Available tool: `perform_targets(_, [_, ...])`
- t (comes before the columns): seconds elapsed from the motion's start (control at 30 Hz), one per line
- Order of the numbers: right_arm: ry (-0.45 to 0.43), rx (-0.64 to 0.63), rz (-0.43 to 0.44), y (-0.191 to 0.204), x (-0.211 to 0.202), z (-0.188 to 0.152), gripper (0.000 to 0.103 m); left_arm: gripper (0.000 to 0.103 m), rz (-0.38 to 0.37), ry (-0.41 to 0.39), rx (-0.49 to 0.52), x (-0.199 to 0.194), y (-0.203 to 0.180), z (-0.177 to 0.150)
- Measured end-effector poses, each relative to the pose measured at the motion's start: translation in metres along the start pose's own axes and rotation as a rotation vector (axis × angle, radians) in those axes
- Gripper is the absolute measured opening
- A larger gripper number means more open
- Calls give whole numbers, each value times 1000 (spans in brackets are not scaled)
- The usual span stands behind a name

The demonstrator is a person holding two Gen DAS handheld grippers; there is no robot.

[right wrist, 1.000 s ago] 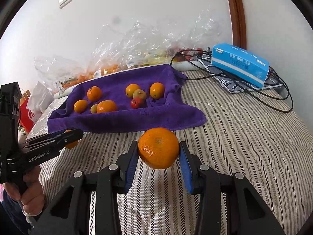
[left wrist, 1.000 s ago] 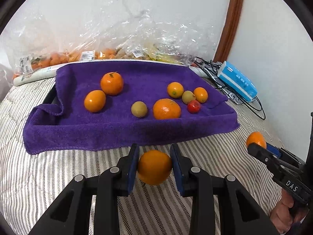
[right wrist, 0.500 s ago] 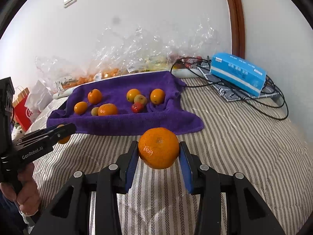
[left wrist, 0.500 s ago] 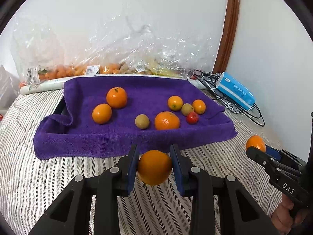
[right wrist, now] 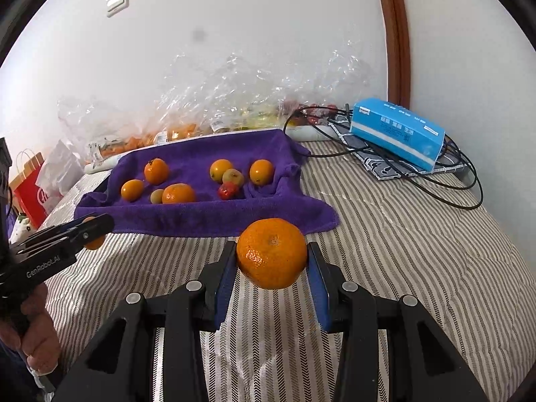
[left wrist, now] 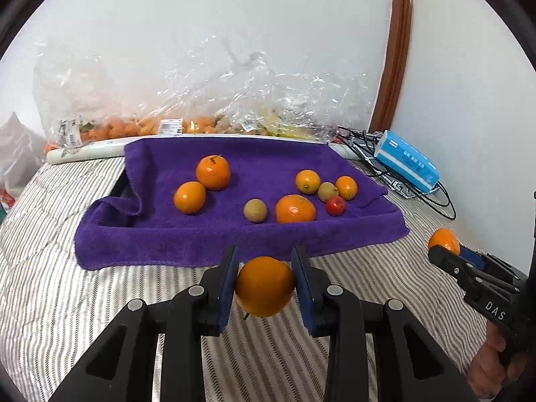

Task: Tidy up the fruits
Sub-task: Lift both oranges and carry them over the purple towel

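Note:
My left gripper [left wrist: 264, 284] is shut on a smooth orange [left wrist: 264, 286], held above the striped bedcover in front of the purple towel [left wrist: 234, 234]. My right gripper [right wrist: 272, 261] is shut on a dimpled mandarin [right wrist: 272, 253], to the right of the towel's front corner [right wrist: 301, 214]. Several fruits lie on the towel: oranges [left wrist: 213, 172], a mandarin [left wrist: 295, 209], two greenish-brown fruits [left wrist: 255, 210] and a small red one [left wrist: 336, 206]. Each gripper shows in the other's view, the right one [left wrist: 445, 248] and the left one [right wrist: 93, 231].
Clear plastic bags of fruit [left wrist: 187, 124] lie along the wall behind the towel. A blue box [right wrist: 398, 132] sits on black cables [right wrist: 445, 187] at the right. A red paper bag [right wrist: 28, 184] stands at the far left. Striped bedcover [right wrist: 402, 251] surrounds the towel.
Both grippers have drawn back and risen a little from the towel, each still holding its fruit. The fruits on the towel have not moved.

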State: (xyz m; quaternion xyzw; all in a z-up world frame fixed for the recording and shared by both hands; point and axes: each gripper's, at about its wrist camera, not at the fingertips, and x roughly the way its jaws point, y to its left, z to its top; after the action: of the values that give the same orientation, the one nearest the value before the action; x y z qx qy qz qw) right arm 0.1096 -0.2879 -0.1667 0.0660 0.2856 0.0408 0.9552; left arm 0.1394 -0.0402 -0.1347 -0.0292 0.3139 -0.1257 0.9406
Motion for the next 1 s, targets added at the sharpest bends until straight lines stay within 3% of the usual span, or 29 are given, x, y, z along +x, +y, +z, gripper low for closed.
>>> perform_targets(0.23, [-8,10,33,1,-6,1,41,31,54,10,-7,-9,21,-2])
perform_targets(0.37, [-31,-7,41,8,-10,10,41,31,46,8,-28,-19,35,4])
perform_targets(1.0, [-106,-97,110,57,-6,78,41,31,122,-119,-107,-45,78,77])
